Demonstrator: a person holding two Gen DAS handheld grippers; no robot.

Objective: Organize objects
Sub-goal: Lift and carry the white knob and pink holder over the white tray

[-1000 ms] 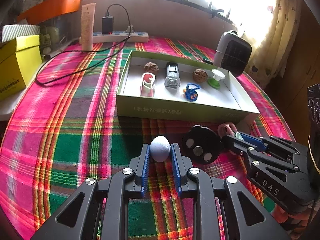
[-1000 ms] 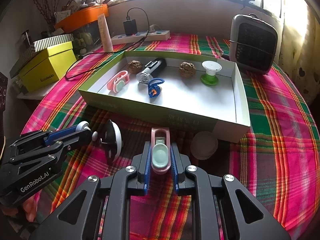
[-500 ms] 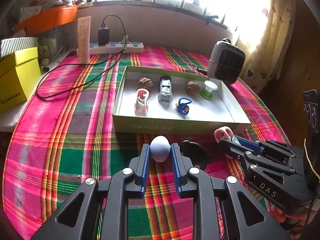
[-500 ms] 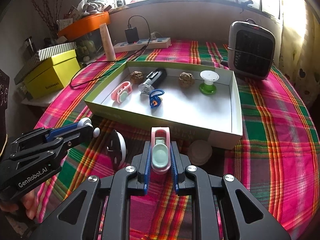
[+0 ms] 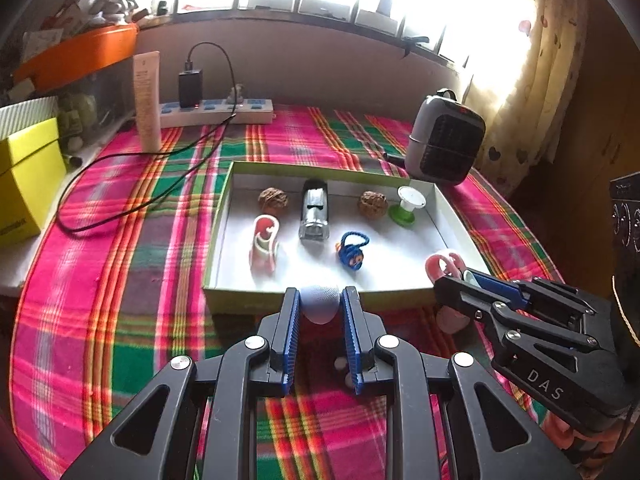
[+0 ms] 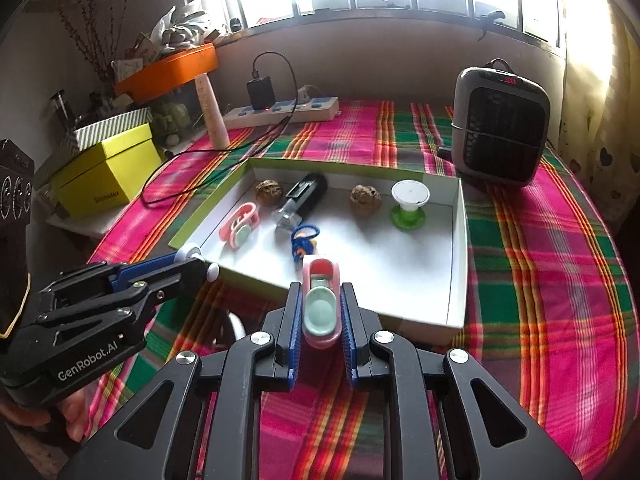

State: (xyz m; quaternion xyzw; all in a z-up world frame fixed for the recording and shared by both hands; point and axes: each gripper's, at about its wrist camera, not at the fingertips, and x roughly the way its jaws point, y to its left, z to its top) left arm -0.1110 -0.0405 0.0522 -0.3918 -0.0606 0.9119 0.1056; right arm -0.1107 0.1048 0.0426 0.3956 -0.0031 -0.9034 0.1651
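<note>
My left gripper (image 5: 320,293) is shut on a pale round knob (image 5: 320,311). Part of a dark disc with silver dots (image 5: 342,365) shows just beneath the fingers. My right gripper (image 6: 320,286) is shut on a pink clip with a mint pad (image 6: 320,312). Both hang over the plaid cloth, just in front of the near wall of a green-edged white box (image 5: 218,236). In the box lie another pink clip (image 5: 264,242), two walnuts (image 5: 273,199), a silver and black lighter-like piece (image 5: 315,212), a blue ring toy (image 5: 352,250) and a green-and-white spool (image 5: 406,208).
A grey heater (image 6: 500,124) stands behind the box at the right. A power strip (image 6: 280,110), its black cable (image 5: 132,184) and a cream tube (image 5: 147,100) sit at the back. A yellow box (image 6: 106,174) is at the left. A pale round lid (image 5: 452,320) lies under the right gripper.
Both grippers have risen with their objects still held, so the box now sits lower in each view. The black disc has slipped under the left fingers, mostly out of sight.
</note>
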